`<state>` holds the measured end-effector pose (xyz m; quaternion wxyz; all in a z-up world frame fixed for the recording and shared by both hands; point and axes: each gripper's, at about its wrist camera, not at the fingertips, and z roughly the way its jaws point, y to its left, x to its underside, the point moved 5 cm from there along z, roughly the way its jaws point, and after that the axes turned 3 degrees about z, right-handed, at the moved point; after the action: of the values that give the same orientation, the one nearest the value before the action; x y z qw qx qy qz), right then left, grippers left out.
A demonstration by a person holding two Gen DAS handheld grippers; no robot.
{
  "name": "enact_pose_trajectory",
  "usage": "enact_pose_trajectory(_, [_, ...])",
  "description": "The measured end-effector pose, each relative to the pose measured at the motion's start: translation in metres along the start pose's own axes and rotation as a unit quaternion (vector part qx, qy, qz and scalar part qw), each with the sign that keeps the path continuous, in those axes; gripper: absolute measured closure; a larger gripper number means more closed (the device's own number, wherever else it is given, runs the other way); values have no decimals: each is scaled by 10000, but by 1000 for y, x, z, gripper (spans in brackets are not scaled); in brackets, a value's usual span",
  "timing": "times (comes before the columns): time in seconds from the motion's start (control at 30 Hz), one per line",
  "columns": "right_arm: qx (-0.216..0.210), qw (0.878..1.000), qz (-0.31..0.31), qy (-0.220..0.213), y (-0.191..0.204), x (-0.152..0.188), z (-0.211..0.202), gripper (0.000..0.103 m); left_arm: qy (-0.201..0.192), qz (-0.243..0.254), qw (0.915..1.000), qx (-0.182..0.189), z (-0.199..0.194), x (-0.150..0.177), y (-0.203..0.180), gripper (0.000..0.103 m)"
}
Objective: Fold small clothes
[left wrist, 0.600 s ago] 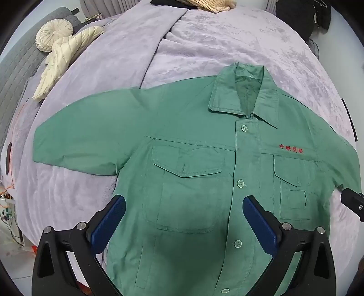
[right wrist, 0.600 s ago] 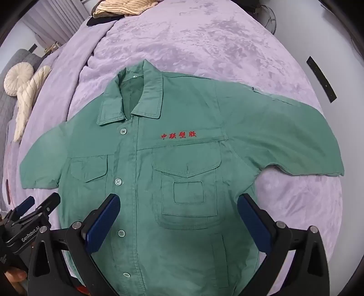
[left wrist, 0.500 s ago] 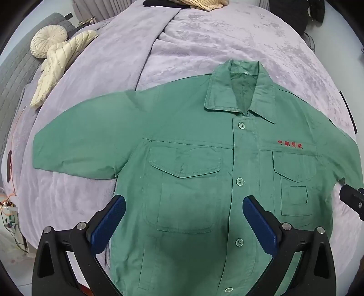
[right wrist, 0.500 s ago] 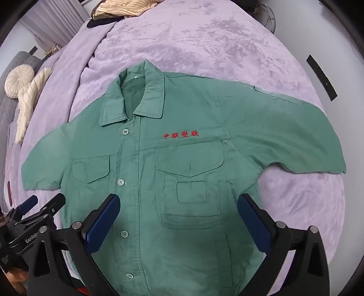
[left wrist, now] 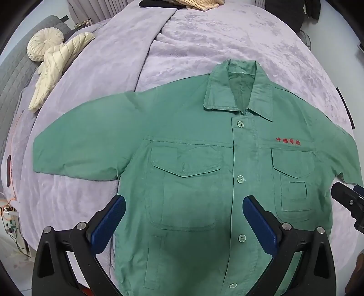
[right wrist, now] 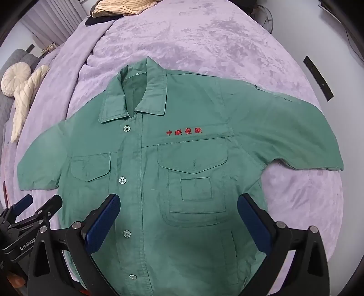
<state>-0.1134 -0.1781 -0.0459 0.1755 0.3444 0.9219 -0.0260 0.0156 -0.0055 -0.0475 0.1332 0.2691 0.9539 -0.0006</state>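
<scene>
Both claws sit slightly lower vs. earlier; shirt (left wrist: 200, 182) unmoved, flat, face-up on bed (left wrist: 227, 45). Left claw (left wrist: 184, 218) and right claw (right wrist: 178, 216) wide open, empty, above shirt. Rec.: pinch sleeve edges, fold inward evenly.

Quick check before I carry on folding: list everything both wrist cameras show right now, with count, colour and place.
shirt: one, green, short sleeves, buttoned, spread flat face up on the bed, collar away from the cameras
red lettering: one line, on the shirt's chest above a pocket
bedspread: one, lilac, under the shirt
round cushion: one, cream, far left by the grey headboard
quilted cushion: one, cream, long, beside the round one
striped garment: one, tan, far end of the bed
cables: a few, left edge, off the bed
left gripper: black, blue fingers, open above the shirt's lower front
right gripper: same, open above the lower front, holding nothing
</scene>
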Motion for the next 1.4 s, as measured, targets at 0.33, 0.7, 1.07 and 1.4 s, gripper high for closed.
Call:
enact_pose_trajectory(0.33, [27, 10000, -74, 7, 5, -3, -2, 1, 9, -112, 9999, 32, -3, 3, -1, 0])
enact_pose_trajectory(0.7, [-3, 9999, -131, -4, 11, 1, -4, 1, 67, -116, 9999, 54, -4, 5, -1, 0])
enact_pose_trajectory(1.07, [-13, 9999, -111, -26, 12, 2, -6, 1, 51, -100, 9999, 74, -5, 6, -1, 0])
enact_pose_trajectory(1.4, [-18, 9999, -111, -23, 12, 3, -7, 1, 67, -117, 9999, 71, -9, 10, 1, 0])
